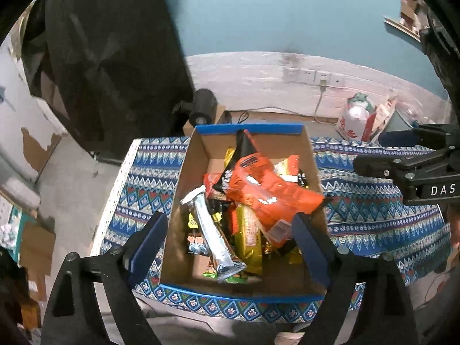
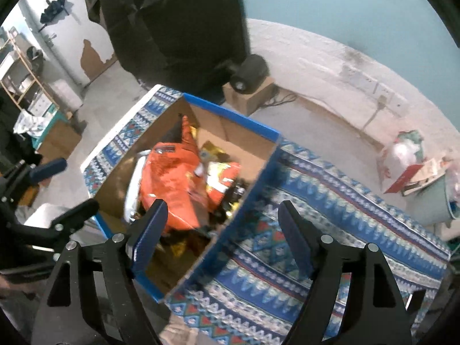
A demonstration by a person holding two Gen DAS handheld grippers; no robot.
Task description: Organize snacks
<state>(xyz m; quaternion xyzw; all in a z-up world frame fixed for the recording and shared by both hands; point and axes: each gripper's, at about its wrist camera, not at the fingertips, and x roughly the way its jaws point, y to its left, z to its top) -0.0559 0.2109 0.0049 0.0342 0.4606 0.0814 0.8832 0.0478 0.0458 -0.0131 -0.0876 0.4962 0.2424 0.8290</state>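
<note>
A cardboard box (image 1: 195, 155) with blue-taped rims sits on a blue patterned tablecloth (image 1: 373, 210). It holds several snack packs, with a big orange bag (image 1: 267, 184) on top and a silver bar wrapper (image 1: 212, 235) and a gold pack (image 1: 248, 230) below. My left gripper (image 1: 230, 227) is open and empty, hovering above the box's near half. My right gripper (image 2: 222, 215) is open and empty above the box's right wall (image 2: 247, 201); the orange bag (image 2: 172, 178) shows to its left. The right gripper also shows at the right edge of the left wrist view (image 1: 402, 169).
A black speaker (image 1: 202, 106) on a small carton stands on the floor behind the table. A white and red bag (image 1: 359, 118) and a pale bin (image 2: 431, 198) stand at the right. A dark hanging cloth (image 1: 109, 57) fills the back left. Wall sockets (image 1: 313, 76) are behind.
</note>
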